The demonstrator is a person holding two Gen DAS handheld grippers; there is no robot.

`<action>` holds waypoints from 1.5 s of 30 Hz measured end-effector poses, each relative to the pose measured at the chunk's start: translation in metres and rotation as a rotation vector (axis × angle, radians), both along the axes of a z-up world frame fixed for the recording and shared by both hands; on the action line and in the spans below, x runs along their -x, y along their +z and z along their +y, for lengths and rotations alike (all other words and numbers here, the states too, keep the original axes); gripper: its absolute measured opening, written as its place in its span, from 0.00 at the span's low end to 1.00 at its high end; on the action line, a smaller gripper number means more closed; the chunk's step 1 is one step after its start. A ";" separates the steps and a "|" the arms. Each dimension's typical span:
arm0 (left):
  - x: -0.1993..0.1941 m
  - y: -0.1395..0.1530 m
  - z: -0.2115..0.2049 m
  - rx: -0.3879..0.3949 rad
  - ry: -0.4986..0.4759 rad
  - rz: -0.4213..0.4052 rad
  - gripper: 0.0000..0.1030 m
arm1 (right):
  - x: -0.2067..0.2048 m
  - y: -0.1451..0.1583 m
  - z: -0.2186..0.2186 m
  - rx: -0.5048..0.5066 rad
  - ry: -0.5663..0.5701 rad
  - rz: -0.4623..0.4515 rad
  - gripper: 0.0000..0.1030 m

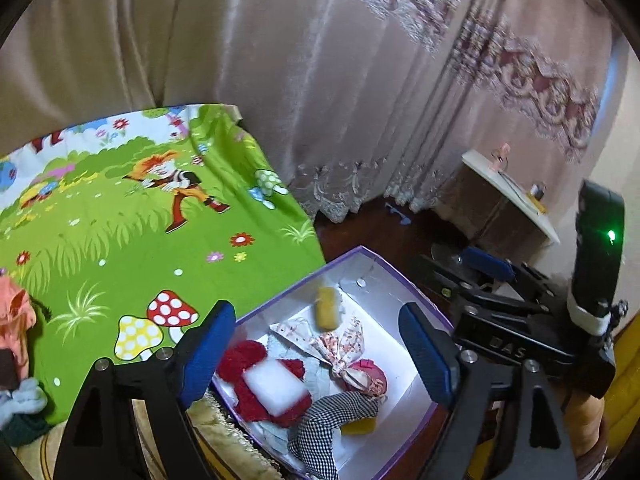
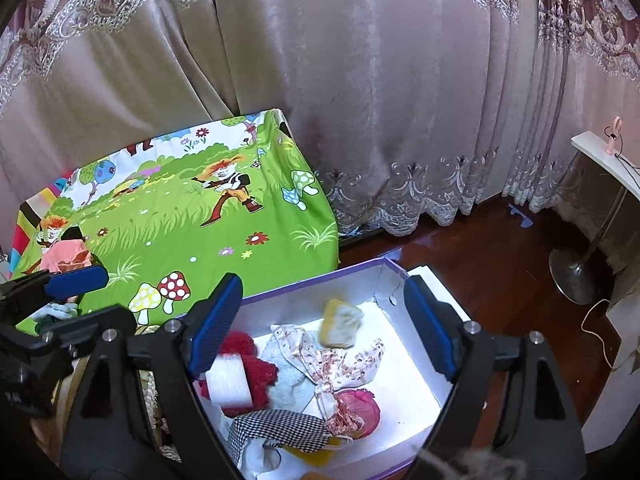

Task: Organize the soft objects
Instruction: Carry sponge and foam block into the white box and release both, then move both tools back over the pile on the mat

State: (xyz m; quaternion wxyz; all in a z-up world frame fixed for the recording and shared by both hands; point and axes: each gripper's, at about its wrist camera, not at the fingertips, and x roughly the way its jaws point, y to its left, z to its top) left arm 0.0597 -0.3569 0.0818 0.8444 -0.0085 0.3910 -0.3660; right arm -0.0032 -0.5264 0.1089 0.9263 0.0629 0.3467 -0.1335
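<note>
A white box with a purple rim [image 1: 394,276] [image 2: 360,268] sits on the floor beside the bed and holds soft items: a yellow sponge [image 1: 328,307] [image 2: 340,322], a white sponge [image 1: 276,390] [image 2: 230,382] on red knit cloth [image 1: 240,356] [image 2: 260,372], a floral cloth [image 1: 340,344] [image 2: 332,360], and a checkered cloth [image 1: 332,416] [image 2: 280,426]. My left gripper [image 1: 316,356] is open and empty above the box. My right gripper [image 2: 320,332] is open and empty above the box. The yellow sponge looks blurred, in mid-air.
A bed with a green cartoon sheet [image 1: 120,232] [image 2: 180,220] lies left of the box. A peach garment [image 1: 16,320] [image 2: 66,258] and a grey sock [image 1: 24,398] lie on it. Curtains [image 2: 360,100] hang behind. A white side table [image 1: 508,188] and lamp base [image 2: 576,276] stand right.
</note>
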 end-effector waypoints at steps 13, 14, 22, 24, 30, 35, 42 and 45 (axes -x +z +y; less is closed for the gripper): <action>-0.009 0.003 0.059 0.004 0.108 -0.071 0.82 | -0.007 0.006 0.027 -0.026 0.094 -0.024 0.83; -0.010 0.002 0.063 0.004 0.112 -0.072 0.82 | -0.007 0.006 0.031 -0.025 0.103 -0.024 0.83; -0.018 -0.001 0.137 0.008 0.258 -0.067 0.82 | -0.023 -0.010 0.072 -0.030 0.242 0.055 0.83; -0.020 -0.002 0.160 0.004 0.302 -0.064 0.82 | -0.026 -0.020 0.081 -0.040 0.272 0.088 0.83; -0.022 -0.010 0.230 0.007 0.446 -0.037 0.82 | -0.048 -0.083 0.110 0.108 0.352 0.308 0.83; -0.022 -0.020 0.284 0.009 0.566 -0.007 0.82 | -0.069 -0.133 0.099 0.030 0.391 0.460 0.83; -0.027 -0.030 0.324 0.024 0.661 0.032 0.82 | -0.093 -0.177 0.068 0.083 0.248 0.563 0.86; -0.031 -0.031 0.330 0.017 0.674 0.031 0.82 | -0.091 -0.163 0.044 0.046 0.176 0.507 0.86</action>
